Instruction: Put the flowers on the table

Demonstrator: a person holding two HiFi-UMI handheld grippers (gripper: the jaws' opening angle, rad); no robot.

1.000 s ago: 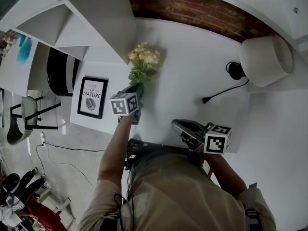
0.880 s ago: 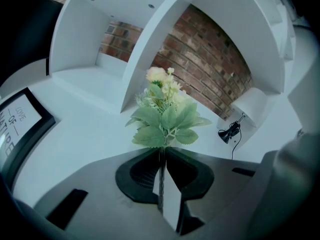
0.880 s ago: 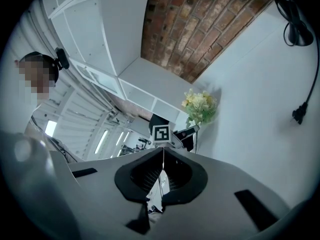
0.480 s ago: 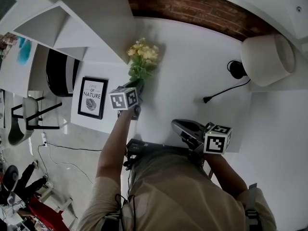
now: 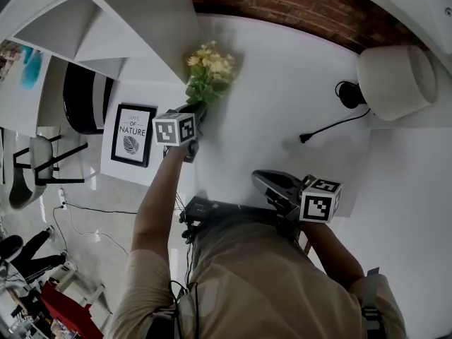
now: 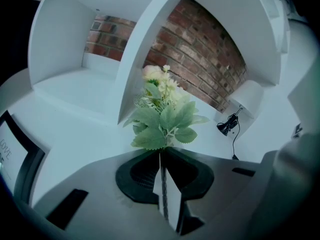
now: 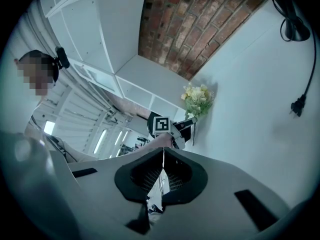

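Flowers [image 5: 209, 73] just beside shelf [image 5: 150, 21] edge

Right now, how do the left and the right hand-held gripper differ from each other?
The left hand-held gripper is shut on the stem of the flowers; the right hand-held gripper is shut on nothing. The left one reaches out over the table; the right one is close to the person. Both carry a cube with square markers.

My head view looks steeply down on the table [image 5: 282, 90], my left gripper view sits close behind the flowers [image 6: 161, 115], and my right gripper view shares them from farther back.
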